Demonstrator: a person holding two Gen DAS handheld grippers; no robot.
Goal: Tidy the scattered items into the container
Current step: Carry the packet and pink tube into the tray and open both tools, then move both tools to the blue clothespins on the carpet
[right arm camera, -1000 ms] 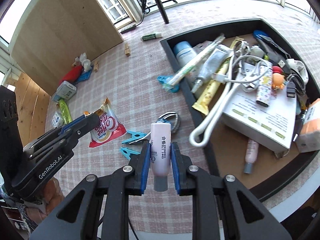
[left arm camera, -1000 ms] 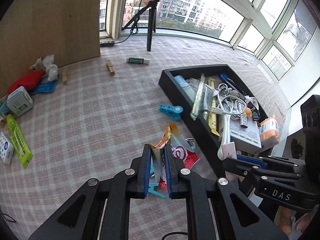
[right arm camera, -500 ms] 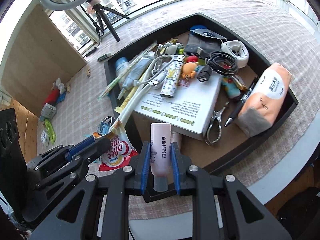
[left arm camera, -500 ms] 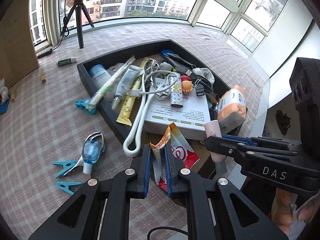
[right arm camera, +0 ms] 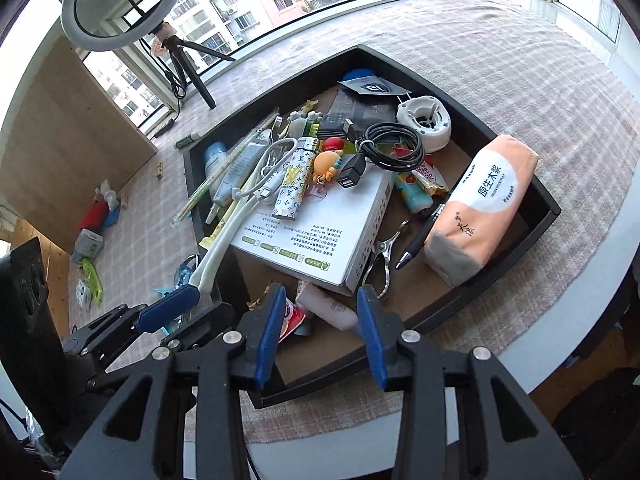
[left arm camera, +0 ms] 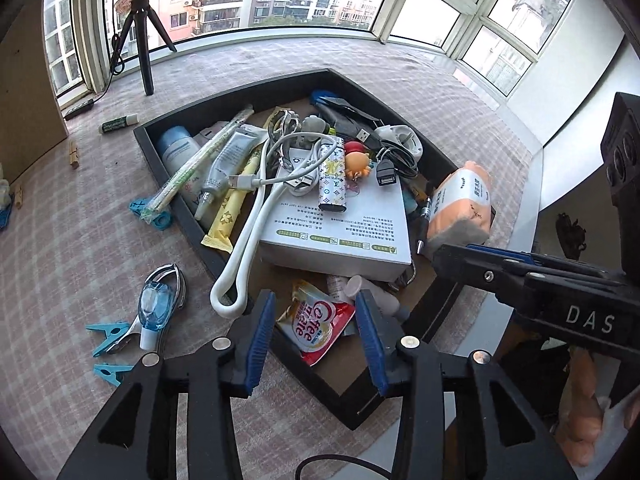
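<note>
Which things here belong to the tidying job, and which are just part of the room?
Job:
black container
coffee sachet and pink tube, lying in it under opening, empty jaws
blue clips, blue bottle, green stick, on the cloth outside it

Room:
tripod
ring light
wooden board

Daylight from the curved windows (left arm camera: 304,4) evenly illuminates both views; panes overexposed at upper right. Shadows soft. Strong fisheye curvature with dark vignetted corners. Focus sharp throughout; no motion blur.
</note>
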